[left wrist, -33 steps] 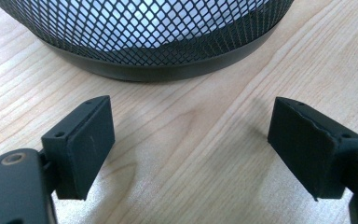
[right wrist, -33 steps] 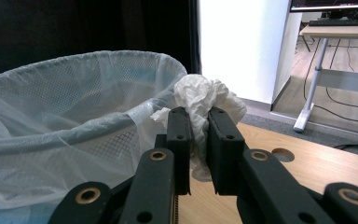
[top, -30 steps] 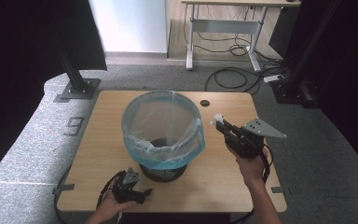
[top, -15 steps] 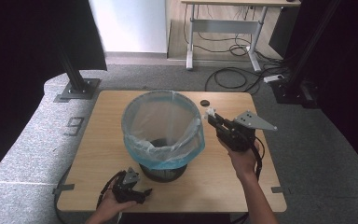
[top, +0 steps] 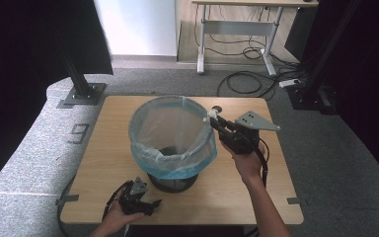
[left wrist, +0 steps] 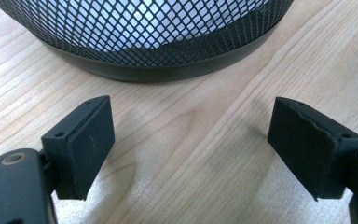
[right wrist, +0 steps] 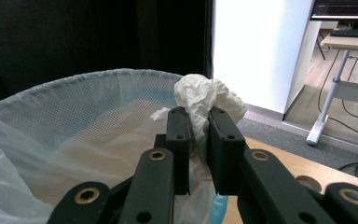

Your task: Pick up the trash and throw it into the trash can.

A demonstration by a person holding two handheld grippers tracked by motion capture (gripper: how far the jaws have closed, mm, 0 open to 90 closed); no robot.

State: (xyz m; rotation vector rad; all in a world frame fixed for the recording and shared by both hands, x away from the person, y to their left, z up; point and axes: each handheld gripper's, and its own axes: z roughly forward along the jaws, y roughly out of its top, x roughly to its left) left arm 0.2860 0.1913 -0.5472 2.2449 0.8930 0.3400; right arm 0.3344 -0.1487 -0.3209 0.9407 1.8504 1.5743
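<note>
At the left of the high view, the left gripper (top: pixel 139 197) rests low on the wooden table (top: pixel 103 148), near its front edge, held by the person's left hand (top: pixel 114 220) coming in from the bottom. Its jaws stand wide apart with nothing between them; the left gripper view looks across bare wood grain toward the black mesh base of the wastebasket (left wrist: pixel 168 42), which sits just ahead of the pads and apart from them. Moving to the centre, the wastebasket (top: pixel 173 148) stands upright on the table, lined with a translucent blue bag (top: pixel 150 157) folded over the rim and hanging down the outside of the mesh. The inside of the liner is visible from above; its contents cannot be made out. To the right, the right gripper (top: pixel 213 117) is held above the table at the level of the basket's rim, its tips at the right-hand edge of the opening, with the person's right hand (top: pixel 246 163) and forearm rising from the bottom. Its jaws are closed down tight on a crumpled white tissue (right wrist: pixel 204 100); in the right gripper view the wad bulges above the two black pads and a little of it trails below, with the liner's rim directly behind. A small dark round fitting (top: pixel 218 108) sits in the tabletop just beyond the gripper tips.
</note>
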